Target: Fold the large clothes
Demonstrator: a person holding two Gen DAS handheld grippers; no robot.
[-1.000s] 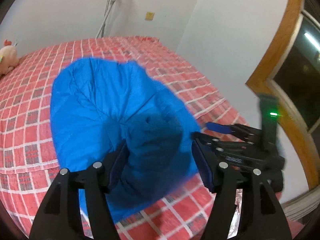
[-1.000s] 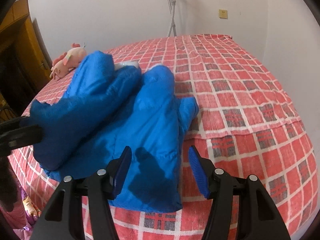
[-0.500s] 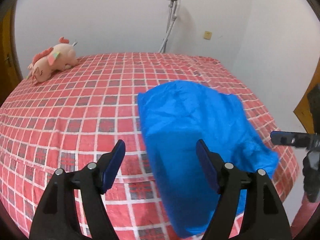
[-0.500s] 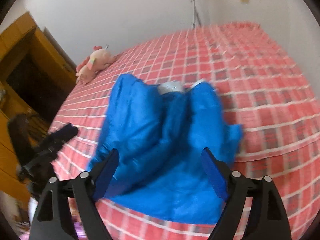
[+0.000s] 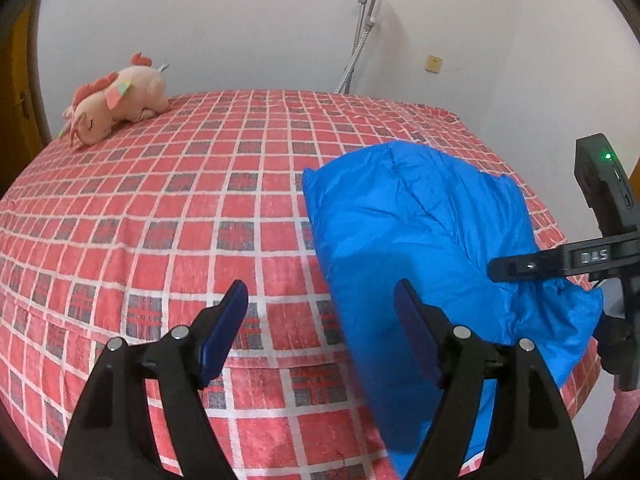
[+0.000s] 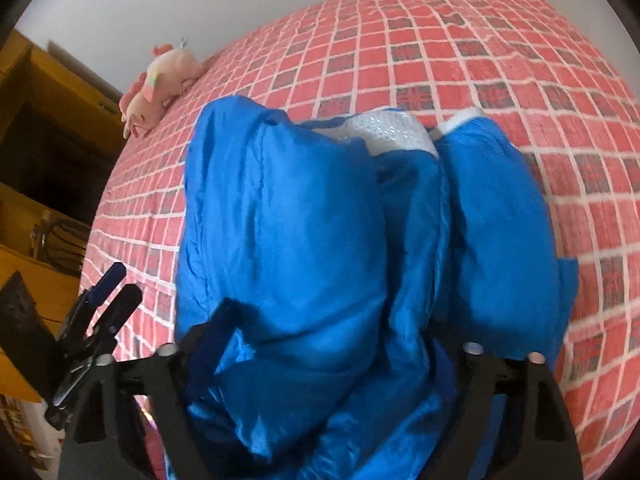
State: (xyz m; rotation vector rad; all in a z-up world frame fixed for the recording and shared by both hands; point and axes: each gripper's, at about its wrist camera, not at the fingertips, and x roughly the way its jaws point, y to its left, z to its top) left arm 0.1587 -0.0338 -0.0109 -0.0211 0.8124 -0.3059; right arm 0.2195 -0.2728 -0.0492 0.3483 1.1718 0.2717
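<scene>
Soft indoor light, right view blurred (fisheye-warped edges).

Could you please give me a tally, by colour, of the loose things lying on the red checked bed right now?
Blue: 1, the blue jacket
Pink: 1, the pink plush toy
Total: 2

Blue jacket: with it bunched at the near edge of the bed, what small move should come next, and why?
Probably finish closing the right gripper, whose jaws are closing with bunched fabric between them. The blue jacket lies humped on the checked bedspread, and the left gripper, jaws opening, has none of the jacket between them.
</scene>
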